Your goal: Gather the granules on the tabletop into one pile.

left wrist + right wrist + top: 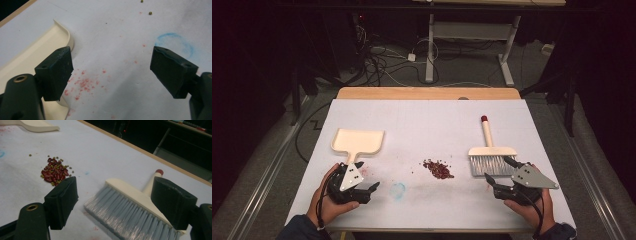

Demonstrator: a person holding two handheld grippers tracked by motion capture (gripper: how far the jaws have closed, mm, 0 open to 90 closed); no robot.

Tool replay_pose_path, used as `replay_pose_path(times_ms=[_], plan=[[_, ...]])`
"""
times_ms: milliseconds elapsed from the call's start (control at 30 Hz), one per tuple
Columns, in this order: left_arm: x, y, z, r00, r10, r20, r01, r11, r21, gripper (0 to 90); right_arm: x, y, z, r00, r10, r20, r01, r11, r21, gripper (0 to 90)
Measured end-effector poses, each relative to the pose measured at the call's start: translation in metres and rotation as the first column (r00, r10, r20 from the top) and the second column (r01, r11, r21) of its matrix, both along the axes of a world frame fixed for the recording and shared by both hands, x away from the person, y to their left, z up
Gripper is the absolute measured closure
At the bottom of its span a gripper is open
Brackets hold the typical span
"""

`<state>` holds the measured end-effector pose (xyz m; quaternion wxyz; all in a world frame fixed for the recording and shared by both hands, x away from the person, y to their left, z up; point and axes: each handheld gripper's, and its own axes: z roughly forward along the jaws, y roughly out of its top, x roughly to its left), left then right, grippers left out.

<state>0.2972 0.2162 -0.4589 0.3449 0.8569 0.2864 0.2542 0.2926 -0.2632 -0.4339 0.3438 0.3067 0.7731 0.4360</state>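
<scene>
Two grippers are seen low on the white table (pixel 427 115) in the high view. The left gripper (pixel 373 189), held in a hand (pixel 324 202), lies just below the handle of the cream dustpan (pixel 358 141), its jaws spread with nothing between them. The right gripper (pixel 499 172), held in the other hand (pixel 532 207), is placed at the right of the brush (pixel 492 157), its jaws wide and unloaded, close to the grey bristles. A small heap of red beans (pixel 438 169) lies between dustpan and brush, apart from both.

From the left gripper view, the jaws are shown standing wide, with bare table between them. The dustpan (pixel 37 53) is seen at the left, behind the left jaw; whether it is touched cannot be told. Red specks (pixel 85 83) and a blue ring mark (pixel 175 43) are spotted on the surface.

From the right gripper view, the jaws are shown wide apart, with the brush (pixel 130 202) lying flat between and beyond them, ungripped. The beans (pixel 55 172) are seen at the left, with small green ones scattered about, and the dustpan (pixel 37 126) lies farther off.
</scene>
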Motion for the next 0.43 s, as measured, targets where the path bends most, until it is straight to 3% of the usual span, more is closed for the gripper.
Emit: replay_pose_path(times_ms=[433], plan=[[0.0078, -0.0031, -0.0007, 1.0, 0.004, -0.001, -0.004, 1.0, -0.002, 17.5, 0.0001, -0.0029, -0.0011, 0.9998, -0.009, 0.016, 0.009, 1.0, -0.018, 22.0]])
